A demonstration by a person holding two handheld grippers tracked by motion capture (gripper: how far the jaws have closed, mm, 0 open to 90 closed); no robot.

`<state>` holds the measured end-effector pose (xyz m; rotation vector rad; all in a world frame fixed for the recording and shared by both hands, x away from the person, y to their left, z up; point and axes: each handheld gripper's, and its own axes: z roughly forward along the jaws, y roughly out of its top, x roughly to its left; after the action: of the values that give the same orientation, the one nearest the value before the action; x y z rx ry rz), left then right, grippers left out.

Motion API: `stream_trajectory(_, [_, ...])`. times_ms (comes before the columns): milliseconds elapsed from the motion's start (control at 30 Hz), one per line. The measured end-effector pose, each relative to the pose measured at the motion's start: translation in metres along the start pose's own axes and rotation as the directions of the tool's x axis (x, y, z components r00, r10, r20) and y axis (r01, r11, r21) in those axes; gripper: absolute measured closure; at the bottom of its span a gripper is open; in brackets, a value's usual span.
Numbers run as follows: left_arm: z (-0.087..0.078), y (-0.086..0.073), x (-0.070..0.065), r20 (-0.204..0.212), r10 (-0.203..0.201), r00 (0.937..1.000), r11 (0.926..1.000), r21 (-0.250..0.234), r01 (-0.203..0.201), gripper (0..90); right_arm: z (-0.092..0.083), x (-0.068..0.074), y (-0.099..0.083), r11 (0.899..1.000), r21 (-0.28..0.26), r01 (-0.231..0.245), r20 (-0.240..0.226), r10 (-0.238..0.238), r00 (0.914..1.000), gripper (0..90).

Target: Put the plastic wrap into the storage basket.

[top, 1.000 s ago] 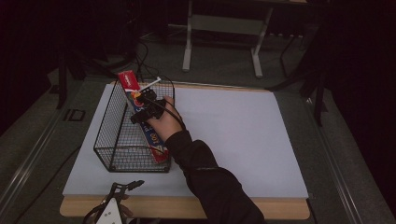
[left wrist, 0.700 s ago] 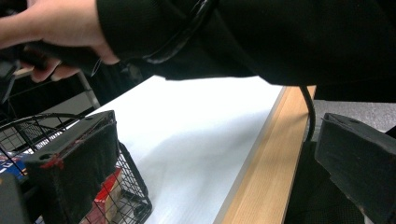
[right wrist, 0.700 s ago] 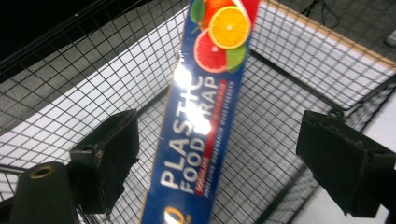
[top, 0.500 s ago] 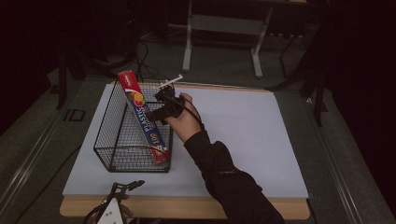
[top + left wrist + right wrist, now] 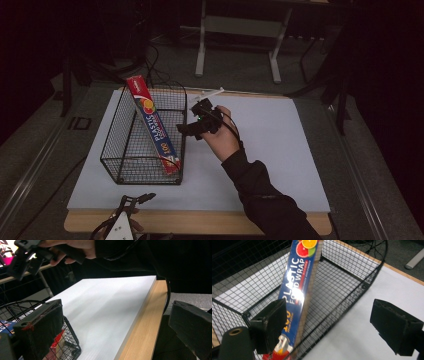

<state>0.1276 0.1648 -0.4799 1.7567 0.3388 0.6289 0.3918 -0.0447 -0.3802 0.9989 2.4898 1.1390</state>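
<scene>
Leaning in basket (image 5: pixel 122 150), box (image 5: pixel 152 122) beside gripper (image 5: pixel 186 129)

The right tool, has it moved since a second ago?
Yes. The right tool has pulled back rightward, out of the wire basket, leaving the plastic wrap box inside.

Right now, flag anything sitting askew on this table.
The plastic wrap box is askew: it slants in the wire basket, its top end poking above the far rim. Nothing spilled or visibly damaged.

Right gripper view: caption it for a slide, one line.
Open tongs face a long blue plastic food wrap box leaning diagonally inside a black wire basket on a white board.
</scene>
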Motion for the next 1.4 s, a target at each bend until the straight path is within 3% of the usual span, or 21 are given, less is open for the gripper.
stream_trajectory(233, [0.001, 0.000, 0.000, 0.003, 0.000, 1.0000, 1.0000, 0.002, 0.000, 0.3, -0.017, -0.012, -0.019, 1.000, -0.019, -0.007, -0.010, 0.007, 0.9999, 13.4])
stream_trajectory(500, [0.001, 0.000, 0.000, 0.002, -0.001, 1.0000, 1.0000, 0.003, 0.001, 0.3, -0.027, -0.021, -0.044, 1.000, -0.007, -0.015, -0.020, 0.015, 0.9997, 13.1])
stream_trajectory(800, [0.002, 0.000, -0.001, 0.004, 0.007, 1.0000, 1.0000, 0.004, -0.007, 0.3, -0.038, -0.037, -0.083, 0.999, -0.015, -0.038, -0.035, 0.038, 0.9987, 13.1])
stream_trajectory(1200, [0.003, 0.000, -0.001, 0.004, 0.010, 0.9999, 0.9999, 0.009, -0.010, 0.3, -0.049, -0.051, -0.130, 0.997, -0.023, -0.079, -0.035, 0.078, 0.9963, 13.1])
stream_trajectory(1400, [0.004, 0.000, -0.002, 0.007, 0.008, 0.9999, 0.9999, 0.010, -0.008, 0.3, -0.058, -0.055, -0.152, 0.996, -0.025, -0.091, -0.007, 0.091, 0.9958, 13.2])
